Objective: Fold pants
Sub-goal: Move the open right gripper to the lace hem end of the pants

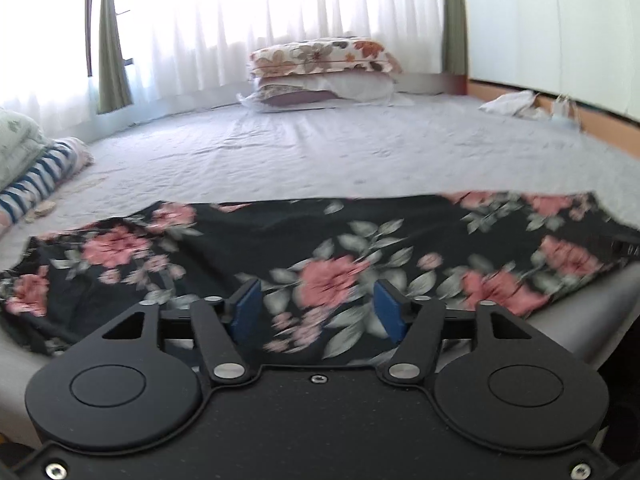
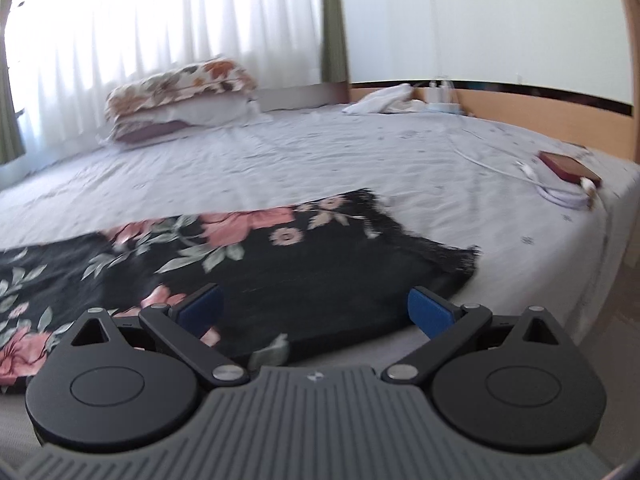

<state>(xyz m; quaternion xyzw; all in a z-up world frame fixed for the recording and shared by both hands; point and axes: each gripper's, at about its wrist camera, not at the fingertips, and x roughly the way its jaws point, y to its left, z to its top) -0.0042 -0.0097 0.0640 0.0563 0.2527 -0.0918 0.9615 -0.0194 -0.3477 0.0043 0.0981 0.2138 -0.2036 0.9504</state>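
Black pants with pink flowers and grey leaves (image 1: 256, 248) lie flat across the near edge of the bed, running left to right. My left gripper (image 1: 318, 306) is open and empty, just above the near edge of their middle part. The pants' gathered end (image 2: 320, 256) shows in the right wrist view. My right gripper (image 2: 316, 312) is open wide and empty, above the near edge of that end.
The bed sheet (image 1: 320, 148) is pale grey. Stacked pillows (image 1: 324, 72) sit at the far side by the curtains. A striped cloth roll (image 1: 40, 180) lies at the left. A red book with a white cable (image 2: 570, 168) lies at the right, and white cloth (image 2: 380, 100) by the headboard.
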